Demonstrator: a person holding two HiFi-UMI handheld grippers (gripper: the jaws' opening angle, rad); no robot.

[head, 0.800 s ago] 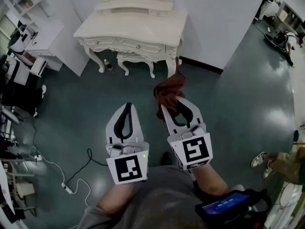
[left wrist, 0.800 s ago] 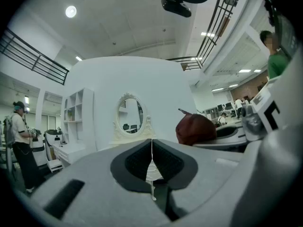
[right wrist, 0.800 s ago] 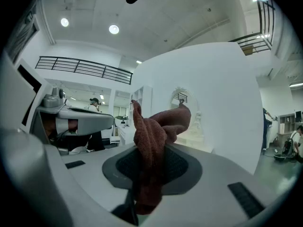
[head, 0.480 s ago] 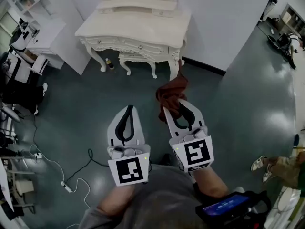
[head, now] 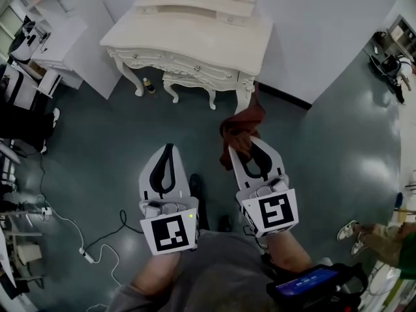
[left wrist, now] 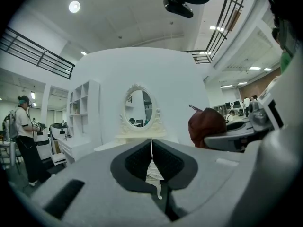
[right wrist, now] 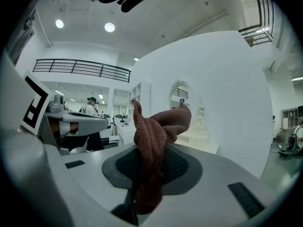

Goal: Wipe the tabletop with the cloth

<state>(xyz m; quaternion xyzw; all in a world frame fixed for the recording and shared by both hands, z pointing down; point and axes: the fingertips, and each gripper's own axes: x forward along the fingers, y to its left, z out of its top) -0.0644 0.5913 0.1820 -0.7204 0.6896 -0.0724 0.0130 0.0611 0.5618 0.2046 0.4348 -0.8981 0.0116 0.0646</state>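
The right gripper clamped the rust-red cloth, the left gripper was closed empty, and the dressing table, well ahead, looked not yet wiped.

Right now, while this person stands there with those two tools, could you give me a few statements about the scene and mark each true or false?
1. The right gripper is clamped on a reddish-brown cloth. True.
2. The left gripper is holding a sponge. False: its jaws are closed together with nothing between them.
3. The cloth is pressed flat on the top of the dressing table. False: it is held in the air, short of the table, above the floor.
4. The dressing table stands against a white wall. True.
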